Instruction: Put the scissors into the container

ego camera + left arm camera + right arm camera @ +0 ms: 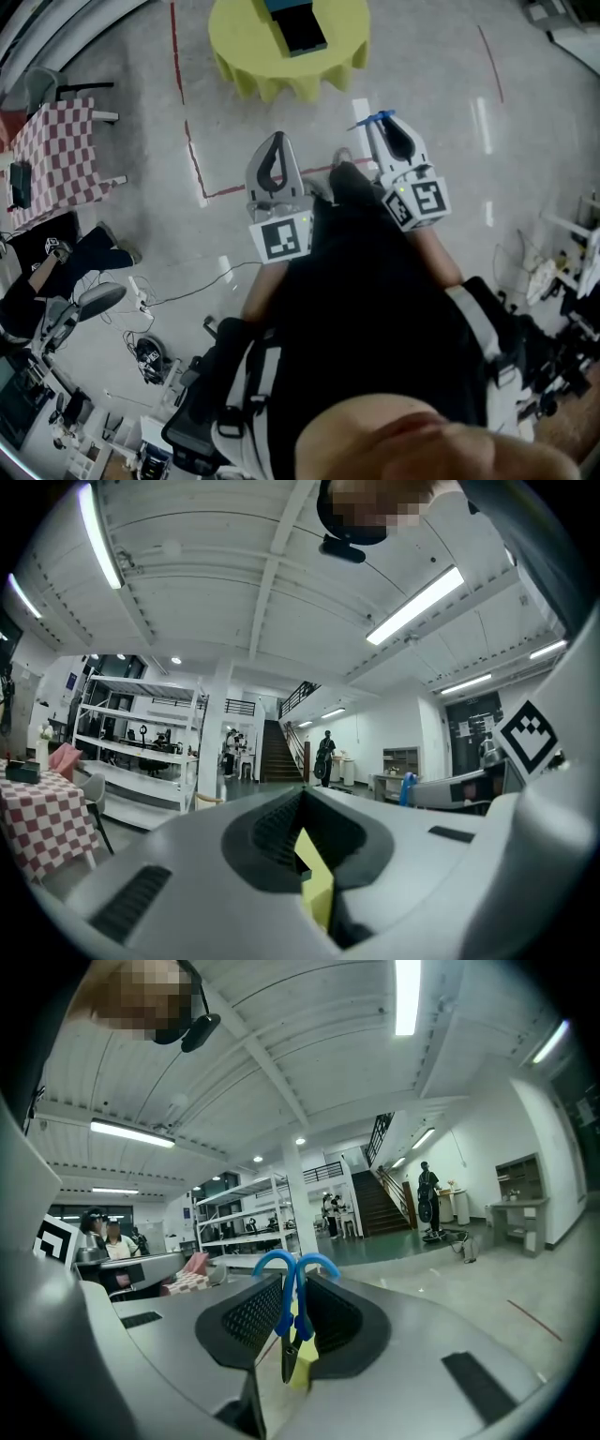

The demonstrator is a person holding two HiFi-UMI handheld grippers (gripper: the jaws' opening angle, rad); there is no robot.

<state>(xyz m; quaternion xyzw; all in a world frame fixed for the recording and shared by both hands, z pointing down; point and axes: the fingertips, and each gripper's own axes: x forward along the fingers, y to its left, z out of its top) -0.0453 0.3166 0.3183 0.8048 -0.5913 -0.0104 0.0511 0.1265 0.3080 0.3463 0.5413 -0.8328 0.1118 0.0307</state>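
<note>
— Grey polished floor (422,56) with red tape lines (192,159) fills the head view. What stands on it?

— At the top edge there is a round counter (239,61) under a yellow-green cloth. A dark blue container (298,28) lies on it, about midway between the counter's left and right edges, and the picture cuts off its far part. A table with a red checked cloth (56,150) stands at the left.

— And where are the scissors (373,120)?

— They are not at the counter. The right gripper (387,126) holds them in the air over the floor, in front of the person's black clothing (375,309) and well apart from the container.

— How do its fingers stand?

— In the right gripper view, the right gripper (296,1283) has its black ribbed fingers (239,1321) closed on the scissors (286,1307). They pinch the blue handles side by side. The two handle loops rise just past the fingertips, and the dark blade end points back toward the camera.

— And the left gripper (277,141)?

— It is beside the right one, at a similar height. In its own view, the left gripper (302,794) shows its fingers (272,832) pressed together with nothing between them. Only a strip of yellow shows through the slit below the tips.
</note>
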